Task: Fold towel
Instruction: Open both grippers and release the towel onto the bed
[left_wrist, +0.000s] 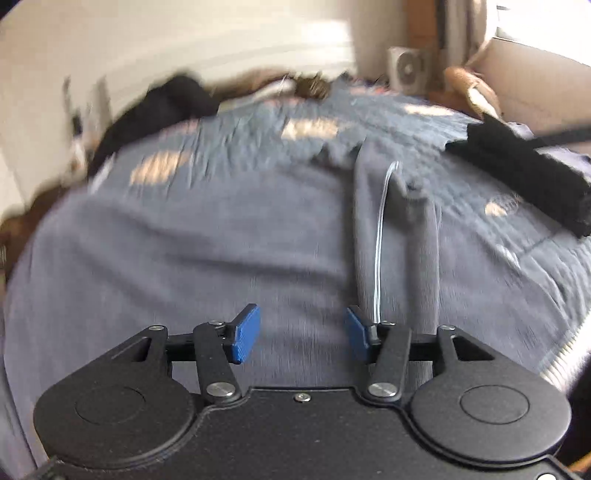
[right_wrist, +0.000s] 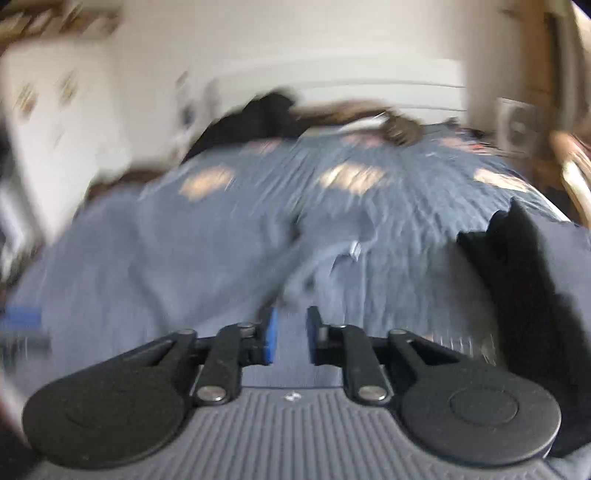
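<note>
a: where's the towel (left_wrist: 207, 236)?

b: spread over the bed, a grey-blue cloth filling most of the left wrist view. it lies fairly flat on the near side, with a raised lengthwise fold (left_wrist: 395, 229) running away from the left claw (left_wrist: 301, 334) toward the middle.

a: and that claw?

b: spread wide, blue pads well apart, nothing between them. it hangs just over the cloth; whether it touches i cannot tell. a thin clear strand (left_wrist: 380, 236) runs along the fold down to the pad on the right of the view.

a: the right claw (right_wrist: 290, 338)?

b: its blue pads stand closer together but a gap shows between them, so it is parted too, holding nothing. ahead of it the towel (right_wrist: 207, 266) bunches into a rumpled ridge (right_wrist: 325, 254).

a: anything else on the bed?

b: a black item (left_wrist: 524, 173) lies at the right edge, long and dark; both views show it, but blur hides what it is. another dark heap (left_wrist: 159, 107) sits at the far left end. patches of sunlight (left_wrist: 310, 129) fall on the far cloth. a small white fan (left_wrist: 406, 70) stands beyond the bed, near a wicker piece (left_wrist: 472, 88).

a: sharpness?

b: both views are smeared, the right more so.
</note>
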